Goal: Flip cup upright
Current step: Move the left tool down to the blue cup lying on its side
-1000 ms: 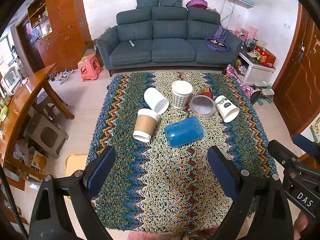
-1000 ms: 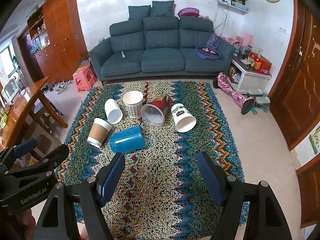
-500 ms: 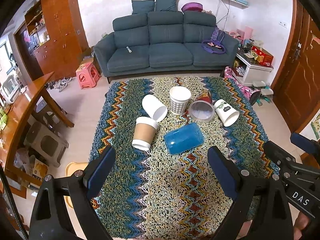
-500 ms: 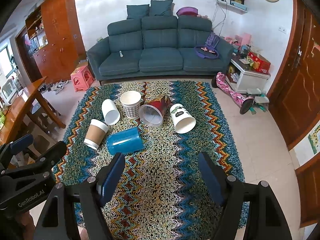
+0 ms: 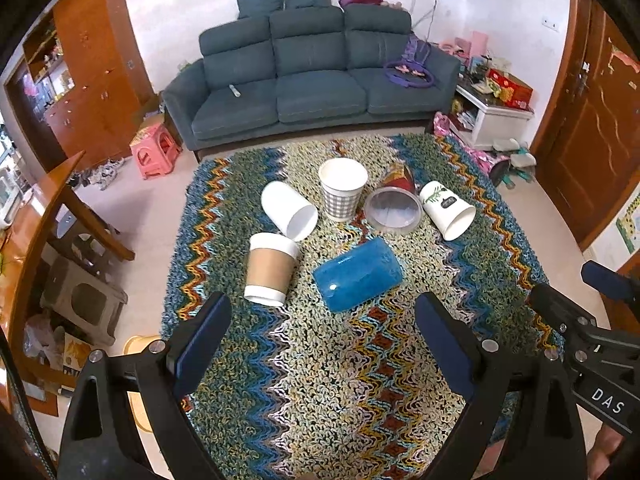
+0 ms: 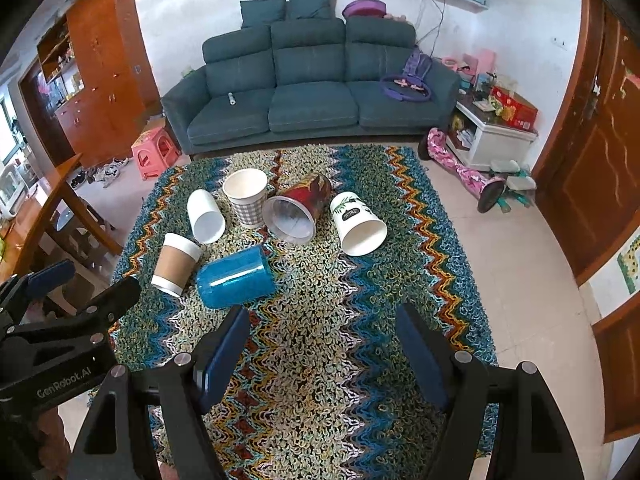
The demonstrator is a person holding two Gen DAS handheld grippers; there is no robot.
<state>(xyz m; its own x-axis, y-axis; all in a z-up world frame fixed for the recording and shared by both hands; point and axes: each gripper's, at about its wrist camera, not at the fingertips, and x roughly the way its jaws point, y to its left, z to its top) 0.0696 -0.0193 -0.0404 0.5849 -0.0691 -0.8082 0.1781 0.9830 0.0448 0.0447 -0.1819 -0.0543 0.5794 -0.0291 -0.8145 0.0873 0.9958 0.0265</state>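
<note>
So far, almost nothing is done. Six cups sit in a bunch on the zigzag rug, and only one stands up: the checked cup, with its open top facing the ceiling. The other five lie on their sides. The plain white cup lies just left of the checked one. The brown sleeve cup lies in front of the white one, and they look like they touch. The blue cup lies nearest to the tongs, in the middle. The red cup lies with its clear mouth pointing this way, right beside the checked cup. The white cup with a leaf picture lies furthest to the right, mouth pointing this way too.

So I think five cups are left to stand up, if all of them count. The blue one looks like the easiest to start with, because it is closest.

The left gripper has its jaws wide apart. Nothing is between them, only rug far below. It touches no cup.

The right gripper is the same: jaws spread wide, nothing held, nothing touched. The blue cup sits just past its left finger, but the two are apart. Both tongs hang above the near part of the rug, with the cups further off.
</note>
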